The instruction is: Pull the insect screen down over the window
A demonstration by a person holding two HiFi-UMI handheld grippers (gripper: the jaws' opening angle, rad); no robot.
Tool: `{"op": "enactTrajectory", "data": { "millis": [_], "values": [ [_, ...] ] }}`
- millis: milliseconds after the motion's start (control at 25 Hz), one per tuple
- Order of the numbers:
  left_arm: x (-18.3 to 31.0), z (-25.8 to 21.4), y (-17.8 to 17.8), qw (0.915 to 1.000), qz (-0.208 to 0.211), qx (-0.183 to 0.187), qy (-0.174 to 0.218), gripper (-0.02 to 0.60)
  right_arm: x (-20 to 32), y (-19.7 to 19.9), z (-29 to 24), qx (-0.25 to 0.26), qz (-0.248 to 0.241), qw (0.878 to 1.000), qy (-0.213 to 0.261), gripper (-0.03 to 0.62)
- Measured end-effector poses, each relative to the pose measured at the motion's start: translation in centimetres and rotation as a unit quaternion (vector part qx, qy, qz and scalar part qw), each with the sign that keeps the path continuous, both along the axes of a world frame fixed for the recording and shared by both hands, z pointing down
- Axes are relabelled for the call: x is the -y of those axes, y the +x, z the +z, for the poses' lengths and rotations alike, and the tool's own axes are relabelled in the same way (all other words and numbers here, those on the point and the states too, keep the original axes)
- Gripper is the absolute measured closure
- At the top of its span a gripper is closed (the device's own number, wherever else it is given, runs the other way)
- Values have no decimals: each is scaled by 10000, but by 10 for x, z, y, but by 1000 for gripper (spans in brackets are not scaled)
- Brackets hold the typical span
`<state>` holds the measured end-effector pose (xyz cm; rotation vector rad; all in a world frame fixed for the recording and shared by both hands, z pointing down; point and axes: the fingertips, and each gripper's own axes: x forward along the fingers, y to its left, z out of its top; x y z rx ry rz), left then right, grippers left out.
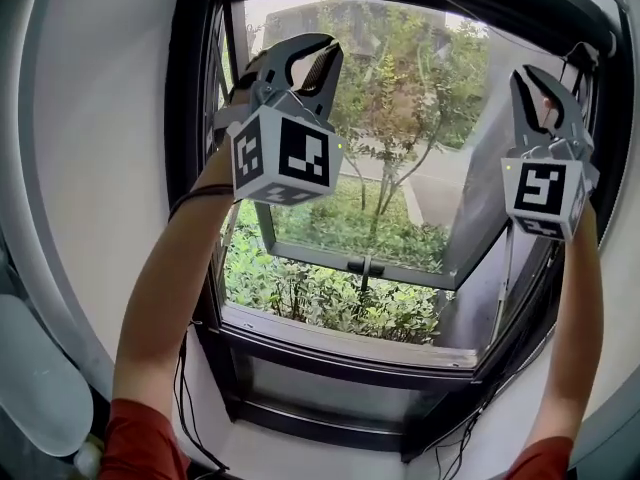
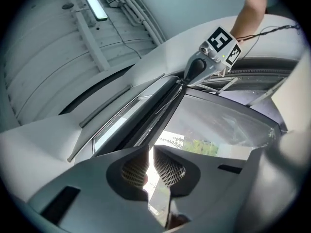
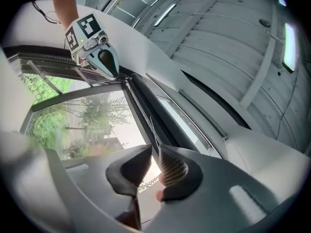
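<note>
The window's dark frame [image 1: 200,118] fills the head view, and no mesh shows across its opening. Both grippers are raised to the top rail [image 2: 155,106] of the frame. My left gripper [image 1: 333,46] points up at the upper left of the opening, shut with nothing between its pads [image 2: 167,169]. My right gripper [image 1: 523,74] is up at the top right corner, its jaws a little apart and empty. A thin cord [image 3: 148,123] hangs along the rail just beyond the right gripper's pads [image 3: 172,168]. Each gripper view shows the other gripper's tip at the rail.
The glass sash [image 1: 400,198] is tilted outward, with a handle [image 1: 365,265] on its lower bar and bushes outside. Cables [image 1: 185,398] hang below the sill at the left. A pale rounded object [image 1: 40,368] sits at the lower left. Ceiling lights [image 2: 95,5] are overhead.
</note>
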<state>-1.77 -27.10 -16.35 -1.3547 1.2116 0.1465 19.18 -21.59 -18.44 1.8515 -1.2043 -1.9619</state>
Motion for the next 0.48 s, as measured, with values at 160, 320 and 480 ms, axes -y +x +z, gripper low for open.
{"op": "enactTrajectory", "data": {
  "millis": [160,320,480],
  "values": [
    [8,-20,0,9984,-512,255,15,555,3,-2,-22,-307,390,9988,-40,531],
    [21,-34,2,9947,-914,464,-42,525,4,2,-42,-385,625,9973,-70,531],
    [32,-47,-2,9892,-1317,645,-48,492,12,5,-57,-503,957,9940,-183,498]
  ]
}}
